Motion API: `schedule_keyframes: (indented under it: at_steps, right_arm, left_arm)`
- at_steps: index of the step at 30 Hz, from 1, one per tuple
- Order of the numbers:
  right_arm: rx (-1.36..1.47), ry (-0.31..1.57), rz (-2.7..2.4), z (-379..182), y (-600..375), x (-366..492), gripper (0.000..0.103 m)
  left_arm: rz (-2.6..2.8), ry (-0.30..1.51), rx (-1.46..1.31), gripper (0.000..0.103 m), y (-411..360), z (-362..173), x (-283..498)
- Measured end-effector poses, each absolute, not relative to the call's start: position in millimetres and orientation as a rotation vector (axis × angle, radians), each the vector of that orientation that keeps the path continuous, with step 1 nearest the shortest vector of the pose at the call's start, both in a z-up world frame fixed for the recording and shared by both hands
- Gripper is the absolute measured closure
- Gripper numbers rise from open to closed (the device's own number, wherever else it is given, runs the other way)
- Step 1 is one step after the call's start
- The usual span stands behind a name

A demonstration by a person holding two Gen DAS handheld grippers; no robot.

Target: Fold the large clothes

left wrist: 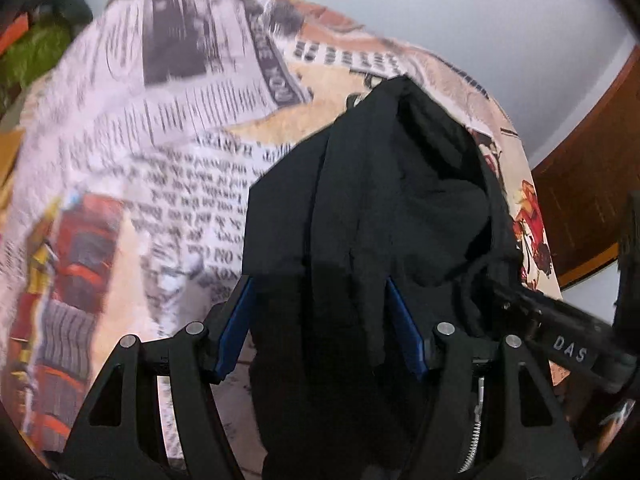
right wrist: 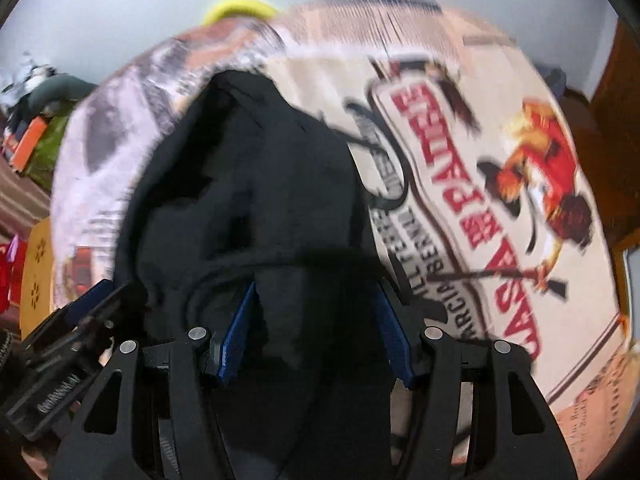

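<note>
A black zip-up garment (left wrist: 380, 200) hangs bunched in front of both cameras, over a newspaper-print cloth. My left gripper (left wrist: 320, 308) has a thick fold of the black garment between its blue pads (left wrist: 240, 320) and is shut on it. A metal zipper (left wrist: 474, 432) shows at lower right. My right gripper (right wrist: 316, 320) likewise grips the black garment (right wrist: 248, 184) between its blue pads (right wrist: 240, 320). The right gripper also shows at the right edge of the left wrist view (left wrist: 568, 344), close beside the left one; the left gripper appears at the lower left of the right wrist view (right wrist: 72, 344).
The surface below is covered by a printed cloth (left wrist: 140, 160) with newspaper text and red poster art (right wrist: 480, 200). A brown wooden frame (left wrist: 592, 168) stands at right. Green and orange items (right wrist: 36, 140) lie at far left, a yellow object (right wrist: 240, 8) at the back.
</note>
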State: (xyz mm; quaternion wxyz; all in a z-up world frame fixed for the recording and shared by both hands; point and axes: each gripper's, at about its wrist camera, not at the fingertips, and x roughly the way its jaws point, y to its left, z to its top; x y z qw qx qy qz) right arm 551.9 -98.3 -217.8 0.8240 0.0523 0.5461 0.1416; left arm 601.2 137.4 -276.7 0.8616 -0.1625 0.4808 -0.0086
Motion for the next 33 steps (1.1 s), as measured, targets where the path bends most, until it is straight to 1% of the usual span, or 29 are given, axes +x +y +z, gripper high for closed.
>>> schedule_keyframes:
  at_steps: [2,3,4,5,6,7,10,15,19,23,26,29,33]
  right_arm:
    - [0.132,1.123,0.319,-219,-105,545,0.051]
    - [0.122,1.111,0.32,-217,-107,542,0.061]
    - [0.117,1.113,0.332,-216,-108,540,0.077]
    - [0.118,1.118,0.346,-214,-108,537,0.084]
    - [0.11,1.112,0.341,-209,-109,534,0.087]
    - [0.094,1.098,0.339,-204,-109,530,0.089]
    - [0.049,1.054,0.35,-182,-113,517,0.091]
    - [0.063,0.991,0.438,-132,-134,475,0.092]
    - [-0.006,0.944,0.5,-100,-133,425,0.092]
    - [-0.067,0.921,0.556,-84,-135,372,0.093]
    - [-0.088,0.933,0.579,-91,-141,341,0.092]
    - [-0.089,0.965,0.582,-109,-149,314,0.092]
    - [-0.097,1.056,0.581,-140,-158,294,0.086]
  left_arm:
    - [-0.04,0.999,-0.396,0.05,140,-281,600]
    - [-0.045,0.992,-0.413,0.06,141,-280,598]
    - [-0.047,0.987,-0.423,0.072,140,-279,596]
    - [-0.053,0.987,-0.412,0.077,136,-277,595]
    - [-0.046,0.989,-0.38,0.084,132,-272,592]
    - [-0.039,0.989,-0.341,0.087,127,-267,589]
    - [-0.042,0.971,-0.239,0.089,119,-243,572]
    - [-0.099,0.92,-0.235,0.091,121,-197,527]
    - [-0.148,0.882,-0.149,0.091,108,-161,469]
    - [-0.201,0.877,-0.137,0.091,101,-146,414]
    - [-0.229,0.877,-0.117,0.091,93,-146,374]
    - [-0.236,0.887,-0.049,0.091,80,-159,341]
    - [-0.214,0.975,0.015,0.091,68,-196,310]
